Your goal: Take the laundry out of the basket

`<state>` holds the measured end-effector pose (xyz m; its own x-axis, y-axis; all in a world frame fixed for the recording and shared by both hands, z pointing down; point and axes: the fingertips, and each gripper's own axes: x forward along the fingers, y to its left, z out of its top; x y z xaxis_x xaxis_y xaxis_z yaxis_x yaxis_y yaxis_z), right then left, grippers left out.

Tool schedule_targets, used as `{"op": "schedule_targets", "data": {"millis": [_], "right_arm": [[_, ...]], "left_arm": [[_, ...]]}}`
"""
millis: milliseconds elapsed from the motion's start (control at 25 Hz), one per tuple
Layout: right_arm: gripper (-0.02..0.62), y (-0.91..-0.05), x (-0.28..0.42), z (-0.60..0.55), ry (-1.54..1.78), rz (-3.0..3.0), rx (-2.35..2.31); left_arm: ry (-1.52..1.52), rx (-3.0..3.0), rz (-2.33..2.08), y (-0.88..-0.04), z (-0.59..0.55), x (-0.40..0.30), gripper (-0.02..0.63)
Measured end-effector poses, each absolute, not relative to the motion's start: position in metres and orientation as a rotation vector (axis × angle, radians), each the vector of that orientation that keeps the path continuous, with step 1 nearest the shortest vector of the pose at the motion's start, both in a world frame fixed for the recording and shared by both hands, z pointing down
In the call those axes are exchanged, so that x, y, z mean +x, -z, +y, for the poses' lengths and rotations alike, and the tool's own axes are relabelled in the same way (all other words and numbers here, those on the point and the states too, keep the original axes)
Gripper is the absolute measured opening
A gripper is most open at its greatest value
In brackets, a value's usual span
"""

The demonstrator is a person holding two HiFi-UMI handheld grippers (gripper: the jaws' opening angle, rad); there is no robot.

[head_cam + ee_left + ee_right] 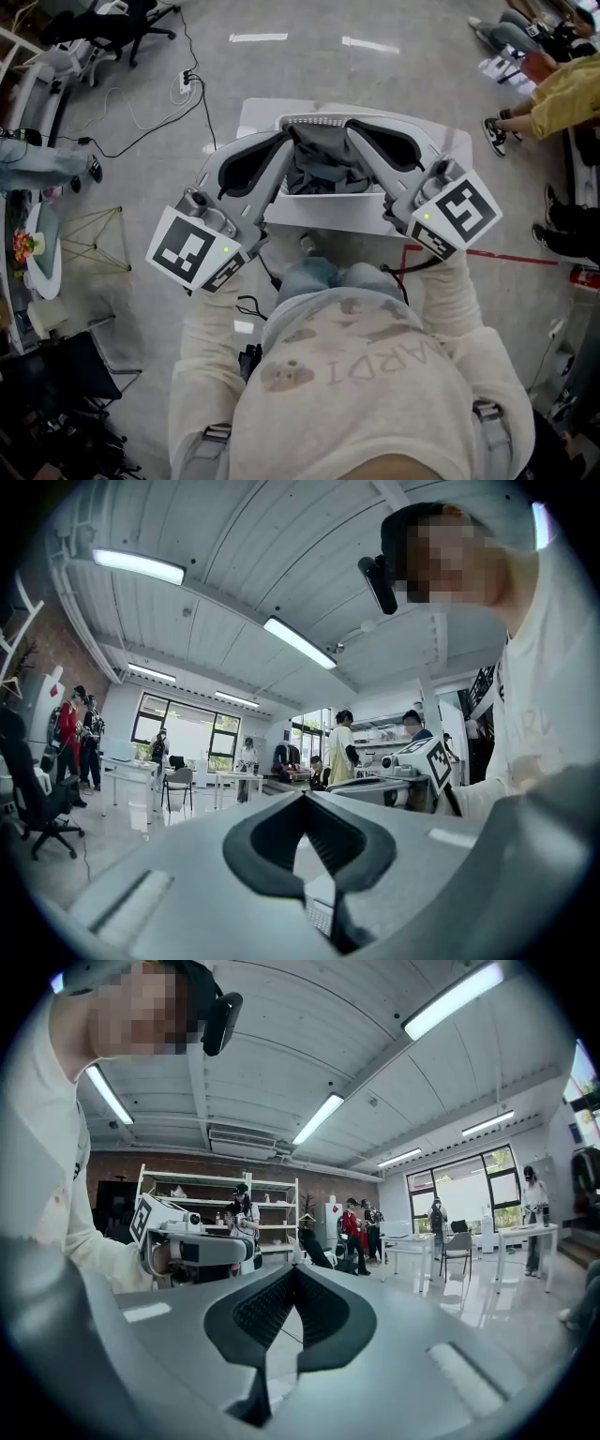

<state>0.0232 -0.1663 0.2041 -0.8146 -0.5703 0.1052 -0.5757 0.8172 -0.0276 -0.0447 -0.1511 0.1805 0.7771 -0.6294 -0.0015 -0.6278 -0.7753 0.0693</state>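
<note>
Two grippers point at the white laundry basket (323, 202) on a small white table (255, 112). The left gripper (289, 135) and right gripper (352, 127) are both clenched on nothing. Grey laundry (323, 174) lies inside the basket. A black cable (141, 142) trails across the glossy grey floor (281, 70).

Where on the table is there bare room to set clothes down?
Bare strips of white table lie left of the basket and along its near side, toward the person. Over the basket it is crowded: the left gripper and right gripper hang above the grey laundry.
</note>
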Motion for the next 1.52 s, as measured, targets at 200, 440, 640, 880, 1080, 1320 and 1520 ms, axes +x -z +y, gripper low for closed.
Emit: {"op": "schedule_targets", "data": {"millis": [200,440,640,880,1080,1320,1520], "right_arm": [[0.028,-0.234,0.012,-0.195,-0.148,-2.839,0.911],[0.087,-0.289,0.01,-0.229,-0.23,-2.717,0.893],[0.182,-0.349,0.002,-0.248,-0.286,-2.609,0.77],[0.236,-0.432,-0.004,-0.272,-0.375,-2.479,0.669],[0.264,-0.493,-0.005,-0.286,-0.422,-2.392,0.629],[0.281,-0.556,-0.006,-0.291,-0.443,-2.325,0.6],[0.321,-0.607,-0.007,-0.288,-0.407,-2.276,0.516]], "left_arm": [[0.049,2.895,-0.973,-0.194,-0.172,-0.053,0.0],[0.083,2.885,-0.946,-0.206,-0.191,-0.059,0.0],[0.092,2.88,-0.929,-0.221,-0.21,-0.065,0.0],[0.044,2.879,-0.894,-0.255,-0.237,-0.068,0.0],[0.0,2.865,-0.86,-0.286,-0.261,-0.069,0.0],[-0.071,2.866,-0.781,-0.323,-0.284,-0.06,0.0],[-0.063,2.861,-0.724,-0.35,-0.296,-0.048,0.0]]}}
